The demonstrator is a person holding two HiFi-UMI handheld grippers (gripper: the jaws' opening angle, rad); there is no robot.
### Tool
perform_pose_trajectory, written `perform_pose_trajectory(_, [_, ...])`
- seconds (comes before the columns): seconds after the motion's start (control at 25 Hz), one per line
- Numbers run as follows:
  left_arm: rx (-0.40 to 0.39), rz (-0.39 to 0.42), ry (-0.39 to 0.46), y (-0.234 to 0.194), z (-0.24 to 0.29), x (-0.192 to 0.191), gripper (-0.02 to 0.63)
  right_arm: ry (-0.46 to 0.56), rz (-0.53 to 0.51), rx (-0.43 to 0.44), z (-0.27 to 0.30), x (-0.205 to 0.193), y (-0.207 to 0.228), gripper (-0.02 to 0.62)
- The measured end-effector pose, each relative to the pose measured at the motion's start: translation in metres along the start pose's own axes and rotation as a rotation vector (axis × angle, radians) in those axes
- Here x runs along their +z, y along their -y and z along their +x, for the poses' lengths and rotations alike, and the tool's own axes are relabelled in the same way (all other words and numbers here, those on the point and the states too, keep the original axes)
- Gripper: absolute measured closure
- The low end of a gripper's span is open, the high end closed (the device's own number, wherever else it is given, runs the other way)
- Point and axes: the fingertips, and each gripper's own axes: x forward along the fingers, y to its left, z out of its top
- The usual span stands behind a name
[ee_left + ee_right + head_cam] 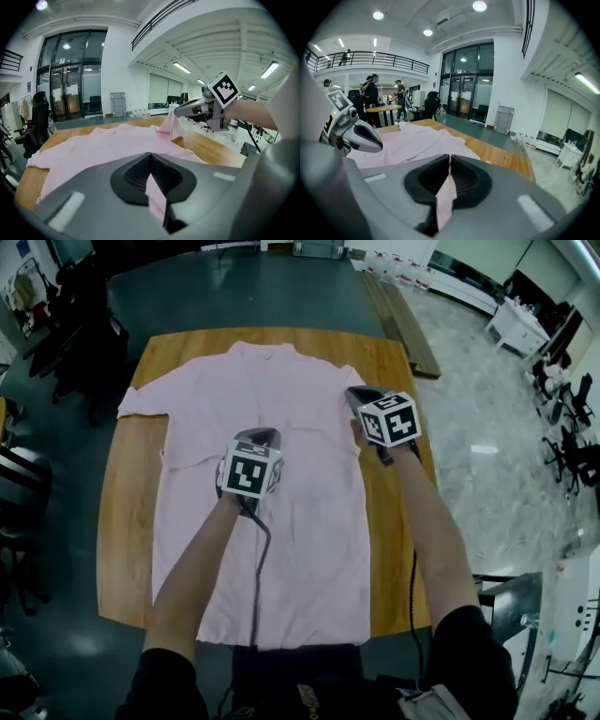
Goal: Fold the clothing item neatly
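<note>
A plain pale pink shirt (291,549) on a warm brown wood-grain table (127,549); the left gripper (150,161) and right gripper (449,161) are grey with black ribbed pads (133,178), their cubes (251,472) white with black square markers; dark blue-grey floor (262,292), pale mottled tiles (487,427)

The left tongs (151,159) grip a narrow fold of a pink shirt (103,145), the cloth pinched between their closed dark pads and trailing back toward the camera. The rest of the shirt lies spread over a wooden desk (220,151). At upper right, the right tongs (178,111), carrying a cube with square markers (223,89), hold another part of the shirt raised off the desk, the fabric hanging in a peak beneath their tip. Behind, glass doors (70,93) and a black office chair (38,117) stand in a bright white hall.
</note>
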Motion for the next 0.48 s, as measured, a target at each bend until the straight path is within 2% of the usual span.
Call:
perform_pose_trajectory(0.2, [-0.057,-0.019,-0.011,-0.035,-0.018,-0.018,0.6,0.02,0.0,0.005,0.027,0.038,-0.041,0.58])
perform_pose_trajectory(0.48, [-0.06,-0.031,-0.01,-0.09,-0.038,-0.03,0.6,0.043,-0.018,0.061,0.079,0.085,-0.104,0.58])
